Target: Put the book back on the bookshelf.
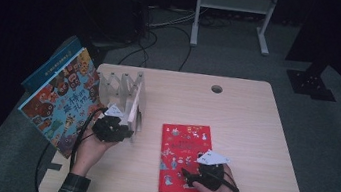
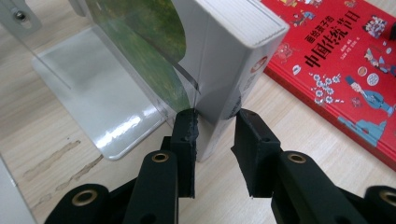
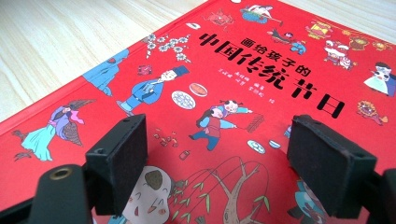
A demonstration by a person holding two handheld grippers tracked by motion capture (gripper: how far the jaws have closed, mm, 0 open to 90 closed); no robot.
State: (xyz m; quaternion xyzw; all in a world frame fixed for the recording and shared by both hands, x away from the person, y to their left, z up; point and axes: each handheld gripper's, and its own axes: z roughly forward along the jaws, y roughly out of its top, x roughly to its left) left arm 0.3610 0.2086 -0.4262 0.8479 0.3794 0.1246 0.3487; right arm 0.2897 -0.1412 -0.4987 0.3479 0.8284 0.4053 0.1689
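Your left gripper (image 1: 125, 131) sits at the near end of the clear acrylic book rack (image 1: 122, 86) on the table's (image 1: 255, 123) left side, w/ an upright white book (image 1: 134, 105) in the rack's nearest slot right at the jaws; can't tell grip from up here. Your right gripper (image 1: 189, 175) rests over the near part of the red picture book (image 1: 181, 145), lying flat at table center. A big colorful picture book (image 1: 64, 99) leans off the table's left edge, a blue book (image 1: 46, 69) behind it.
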